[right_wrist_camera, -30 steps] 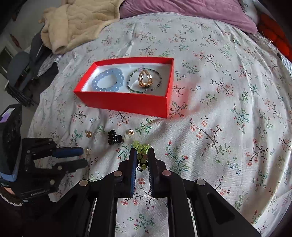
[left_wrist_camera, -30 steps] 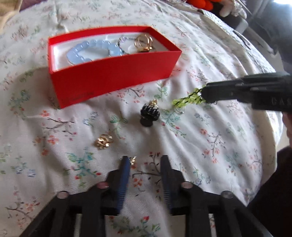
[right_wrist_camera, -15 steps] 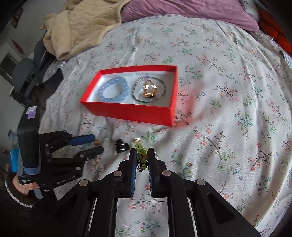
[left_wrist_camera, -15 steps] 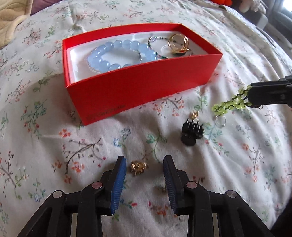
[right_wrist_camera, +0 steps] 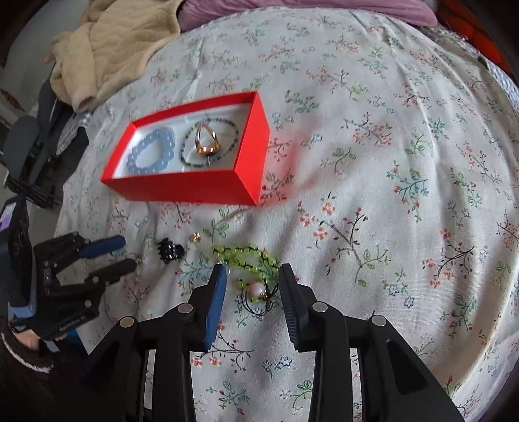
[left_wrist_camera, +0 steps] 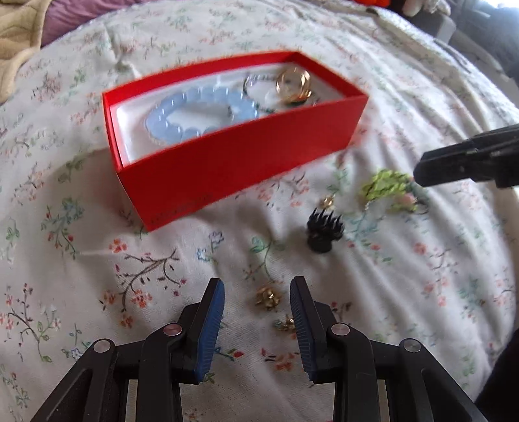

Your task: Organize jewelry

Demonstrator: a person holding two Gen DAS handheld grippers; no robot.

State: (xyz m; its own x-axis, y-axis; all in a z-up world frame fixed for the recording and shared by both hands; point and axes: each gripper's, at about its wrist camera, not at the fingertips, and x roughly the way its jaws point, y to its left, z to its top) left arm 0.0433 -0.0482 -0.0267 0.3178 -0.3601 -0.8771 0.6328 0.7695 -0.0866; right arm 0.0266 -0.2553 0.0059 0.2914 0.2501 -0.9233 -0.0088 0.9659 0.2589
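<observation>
A red box [left_wrist_camera: 227,168] [right_wrist_camera: 181,185] on the floral bedspread holds a blue bead bracelet [left_wrist_camera: 194,113] [right_wrist_camera: 150,155], a dark bead necklace [right_wrist_camera: 211,146] and a gold ring [left_wrist_camera: 293,84] [right_wrist_camera: 206,142]. My left gripper [left_wrist_camera: 256,289] is open around a small gold piece [left_wrist_camera: 267,297]; a second gold piece [left_wrist_camera: 285,324] lies by its right finger. My right gripper [right_wrist_camera: 251,276] is open over a green bead bracelet [right_wrist_camera: 249,263] [left_wrist_camera: 386,188] lying on the bedspread. A black hair claw [left_wrist_camera: 324,230] [right_wrist_camera: 168,251] and a small gold earring [left_wrist_camera: 327,201] [right_wrist_camera: 195,237] lie between them.
A beige blanket [right_wrist_camera: 110,48] and a purple pillow [right_wrist_camera: 292,9] lie at the far end of the bed. A dark chair [right_wrist_camera: 22,146] stands off the bed's left side. The left gripper [right_wrist_camera: 103,256] shows at the left of the right wrist view.
My right gripper opened and let the green bracelet drop onto the bedspread. My left gripper shifted left so the gold piece sits between its fingers.
</observation>
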